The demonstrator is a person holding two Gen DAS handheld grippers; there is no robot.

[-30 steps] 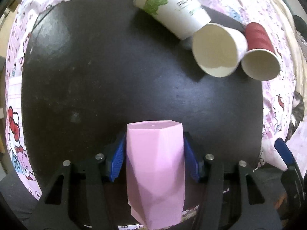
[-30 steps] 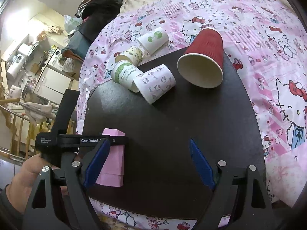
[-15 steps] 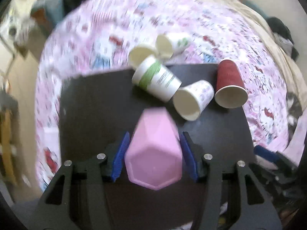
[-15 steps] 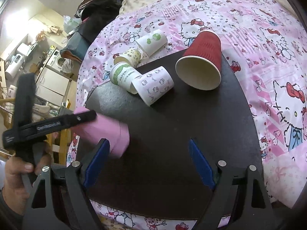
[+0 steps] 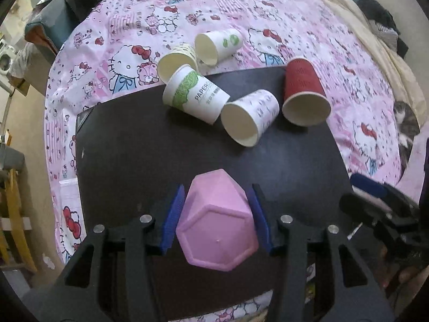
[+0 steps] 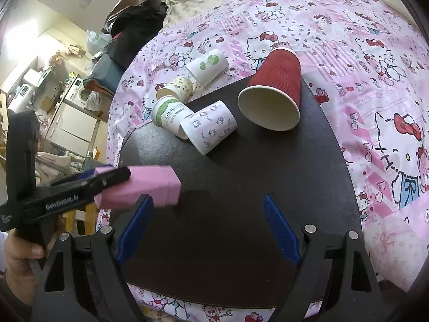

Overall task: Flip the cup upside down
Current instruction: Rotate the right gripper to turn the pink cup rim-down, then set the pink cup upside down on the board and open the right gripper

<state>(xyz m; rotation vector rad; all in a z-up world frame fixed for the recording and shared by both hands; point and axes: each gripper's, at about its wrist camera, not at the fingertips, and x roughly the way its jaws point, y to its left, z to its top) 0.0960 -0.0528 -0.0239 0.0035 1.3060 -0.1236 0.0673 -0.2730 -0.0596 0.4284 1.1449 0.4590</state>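
The left claw (image 5: 215, 214) pinches the pink cup (image 5: 217, 228) between its blue pads, lifted off the tabletop (image 5: 161, 150), closed base nearest the camera. Finish the roll — lower mouth-down onto bare surface short of the paper cups (image 5: 249, 118) ahead. The right claw (image 6: 207, 228) gapes, empty.

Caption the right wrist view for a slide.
Left tongs hold the pink cup sideways over the black board.
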